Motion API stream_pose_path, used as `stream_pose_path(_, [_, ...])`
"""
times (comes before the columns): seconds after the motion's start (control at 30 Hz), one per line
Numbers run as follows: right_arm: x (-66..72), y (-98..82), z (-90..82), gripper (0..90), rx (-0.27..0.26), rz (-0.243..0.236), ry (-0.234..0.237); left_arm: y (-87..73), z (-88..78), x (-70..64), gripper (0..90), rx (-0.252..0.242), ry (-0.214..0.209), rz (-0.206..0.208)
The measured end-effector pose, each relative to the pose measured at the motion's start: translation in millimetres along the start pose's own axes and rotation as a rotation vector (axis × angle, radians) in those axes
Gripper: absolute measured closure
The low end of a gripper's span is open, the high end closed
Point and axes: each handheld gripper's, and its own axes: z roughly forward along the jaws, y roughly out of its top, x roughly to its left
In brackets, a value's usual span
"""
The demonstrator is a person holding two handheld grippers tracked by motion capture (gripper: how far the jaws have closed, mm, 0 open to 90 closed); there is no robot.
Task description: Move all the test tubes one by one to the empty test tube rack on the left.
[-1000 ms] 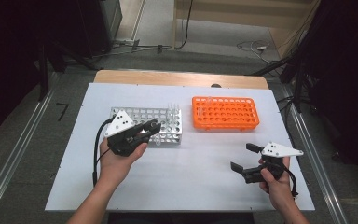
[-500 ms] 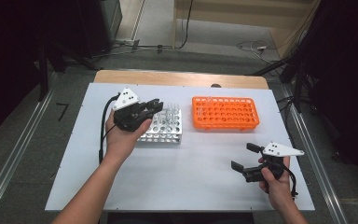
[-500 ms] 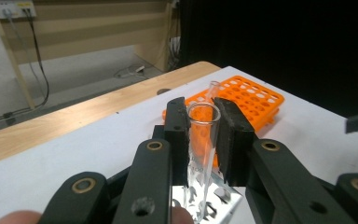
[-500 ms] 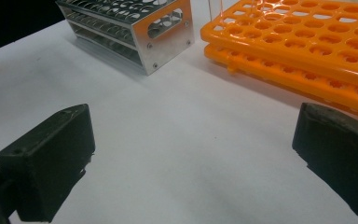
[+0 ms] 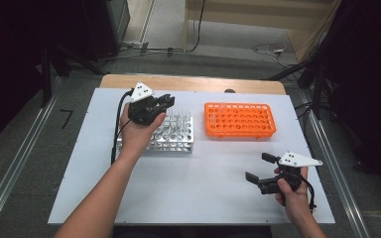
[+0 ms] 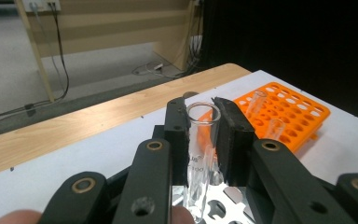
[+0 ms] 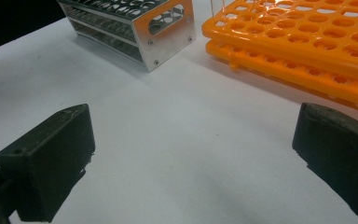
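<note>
My left gripper (image 5: 164, 101) hovers over the far part of the metal tube rack (image 5: 176, 139), held in a person's left hand. In the left gripper view its pads (image 6: 233, 135) are shut on a clear glass test tube (image 6: 196, 158) that stands upright between them, its open rim level with the pad tips and its lower end above the rack's holes (image 6: 223, 205). The orange tube rack (image 5: 239, 120) lies to the right of the metal one. My right gripper (image 5: 258, 167) rests low near the table's front right, open, with bare table between its pads (image 7: 44, 168).
The white table top (image 5: 203, 188) ends in a wooden strip (image 5: 193, 83) at the far side. Beyond the left gripper two more clear tubes (image 6: 256, 102) stand in front of the orange rack (image 6: 298, 112). Dark floor and cables surround the table.
The left hand has carried its gripper from the metal rack's near left corner toward the rack's far side. The right hand and its gripper have stayed put.
</note>
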Motion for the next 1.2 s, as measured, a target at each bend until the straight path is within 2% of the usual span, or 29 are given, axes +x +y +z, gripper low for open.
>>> stream_pose_path(0.27, [0.1,-0.9,2.0,0.0,0.007,-0.001,0.005,-6.9,16.5,6.3,76.3,0.012,0.035,-0.010])
stream_pose_path(0.47, [-1.3,-2.0,2.3,0.0,0.009,0.003,0.006,-11.6,24.9,10.6,76.2,0.027,0.034,-0.035])
stream_pose_path(0.7, [-0.9,-1.9,2.6,0.0,0.009,0.003,0.009,-18.2,34.4,5.3,76.1,0.109,0.047,-0.010])
stream_pose_path(0.8, [-0.6,-1.9,2.6,0.0,0.009,0.003,0.009,-20.2,36.8,3.0,75.4,0.147,0.080,-0.002])
stream_pose_path(1.0, [-0.8,-1.9,2.3,0.0,0.007,0.001,0.006,-24.0,38.3,-0.9,75.1,0.170,0.096,0.010])
stream_pose_path(1.2, [-0.1,-2.0,2.9,0.0,0.011,0.005,0.005,-27.2,37.4,0.5,69.3,0.185,0.095,-0.010])
